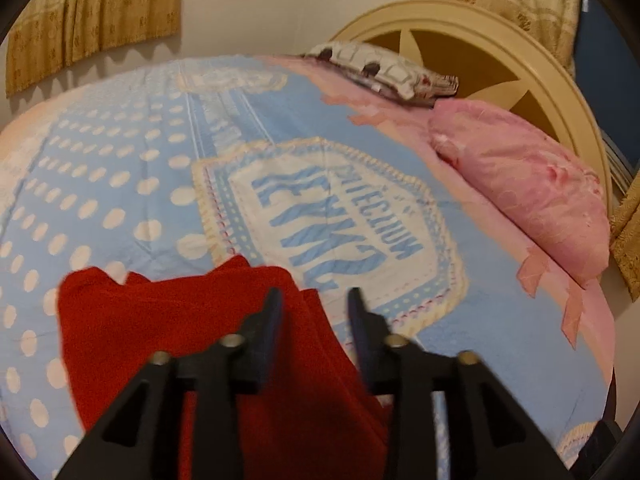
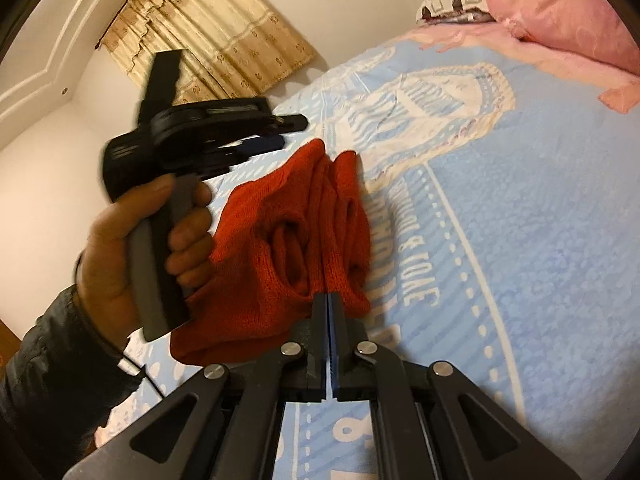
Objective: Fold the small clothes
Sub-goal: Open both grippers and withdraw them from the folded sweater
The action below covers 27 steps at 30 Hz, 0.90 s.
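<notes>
A small red knitted garment [image 1: 192, 340] lies bunched on the blue bedspread [image 1: 140, 184]. In the left wrist view my left gripper [image 1: 315, 300] is open and empty, its jaws apart just above the garment's right edge. In the right wrist view the garment [image 2: 280, 240] is gathered in folds, and my right gripper [image 2: 329, 300] is shut on its near edge. The left gripper [image 2: 264, 136], held in a hand [image 2: 132, 240], hovers at the garment's far left side.
A pink pillow [image 1: 532, 188] and a patterned white pillow [image 1: 384, 68] lie by the cream headboard [image 1: 500, 60] at the right. The bed's edge falls away at the left, with curtains [image 2: 208, 40] and a wall beyond.
</notes>
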Tool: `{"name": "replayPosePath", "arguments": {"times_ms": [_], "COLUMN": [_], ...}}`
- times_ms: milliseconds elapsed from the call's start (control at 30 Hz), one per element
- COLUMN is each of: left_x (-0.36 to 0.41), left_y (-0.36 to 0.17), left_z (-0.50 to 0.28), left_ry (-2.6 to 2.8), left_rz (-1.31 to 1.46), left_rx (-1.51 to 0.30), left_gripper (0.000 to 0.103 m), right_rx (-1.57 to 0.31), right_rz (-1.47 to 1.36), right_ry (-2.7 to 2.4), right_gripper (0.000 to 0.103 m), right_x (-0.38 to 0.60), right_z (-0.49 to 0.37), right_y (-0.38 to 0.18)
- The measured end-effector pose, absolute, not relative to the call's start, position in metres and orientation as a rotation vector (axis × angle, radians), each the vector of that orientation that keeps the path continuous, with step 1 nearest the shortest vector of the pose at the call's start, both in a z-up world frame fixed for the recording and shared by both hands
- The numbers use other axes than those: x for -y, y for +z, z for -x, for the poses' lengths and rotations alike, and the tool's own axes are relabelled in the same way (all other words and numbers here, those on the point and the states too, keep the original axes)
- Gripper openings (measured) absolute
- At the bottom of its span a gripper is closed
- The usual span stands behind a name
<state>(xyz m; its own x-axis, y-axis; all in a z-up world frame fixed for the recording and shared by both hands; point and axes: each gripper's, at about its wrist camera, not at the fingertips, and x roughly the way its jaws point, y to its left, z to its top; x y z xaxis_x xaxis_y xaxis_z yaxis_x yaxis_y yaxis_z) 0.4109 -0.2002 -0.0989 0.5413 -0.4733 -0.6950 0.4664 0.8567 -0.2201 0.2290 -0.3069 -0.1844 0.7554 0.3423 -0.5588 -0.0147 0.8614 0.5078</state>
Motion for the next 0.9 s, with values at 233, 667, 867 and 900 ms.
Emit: {"name": "replayPosePath", "arguments": {"times_ms": [233,667,867,900], "left_x": [0.137,0.054,0.052,0.052], "left_y": [-0.093,-0.144,-0.157,-0.159], "left_z": [-0.36,-0.309,-0.306,-0.307], "left_ry": [-0.51,-0.383,-0.393,-0.393], "left_rz": [0.039,0.101,0.139,0.148], "left_rx": [-0.746,-0.735,-0.739,-0.742], "left_gripper": [0.07,0.087,0.088,0.088], "right_rx": [-0.663,-0.645,-0.818,-0.864], "right_rz": [-0.449,-0.355,-0.31,-0.301], "right_ry": [0.206,0.179,0.242,0.243], "right_gripper": [0.049,0.063,0.047,0.043], "right_x": [0.3,0.289,0.271,0.267], "right_z": [-0.226,-0.252,-0.319,-0.329], "right_y": [-0.177,-0.14,-0.145,-0.152]}}
